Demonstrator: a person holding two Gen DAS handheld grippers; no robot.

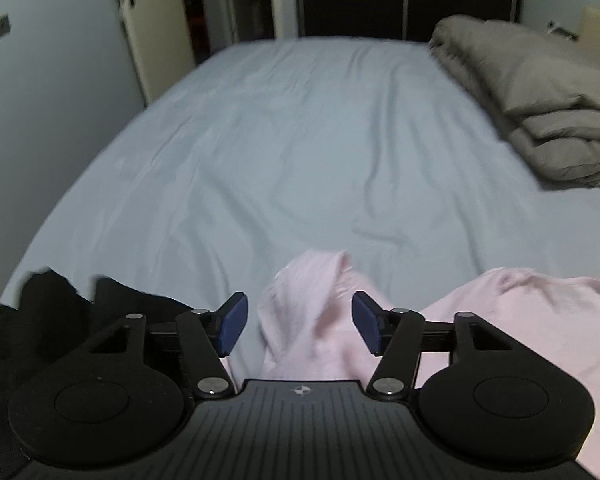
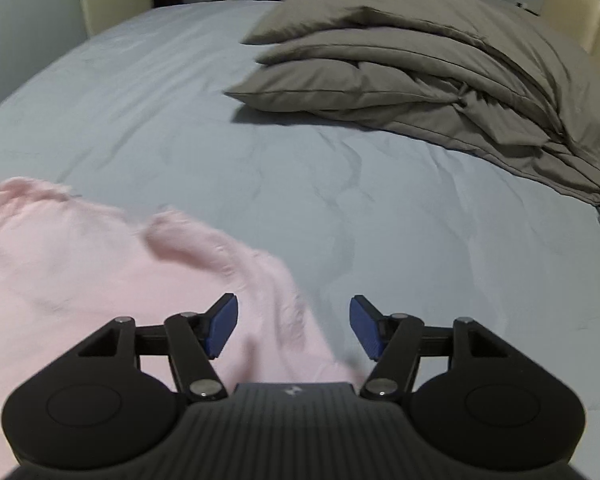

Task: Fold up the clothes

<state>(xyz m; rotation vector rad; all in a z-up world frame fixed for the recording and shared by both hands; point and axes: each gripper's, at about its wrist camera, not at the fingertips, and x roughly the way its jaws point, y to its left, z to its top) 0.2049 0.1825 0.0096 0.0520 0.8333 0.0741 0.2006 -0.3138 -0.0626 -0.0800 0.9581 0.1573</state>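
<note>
Pink garment (image 1: 312,320) between parted jaws, black clothing (image 1: 52,312) only left view

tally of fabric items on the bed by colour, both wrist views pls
Pink: 1, the pink garment, lying under both open tools, left tool and right tool.
Black: 1, the black clothing at the near left edge; cannot tell if it is more than one piece.
Grey-brown: 1, the folded duvet.
Light blue: 1, the bed sheet.
Total: 4
</note>
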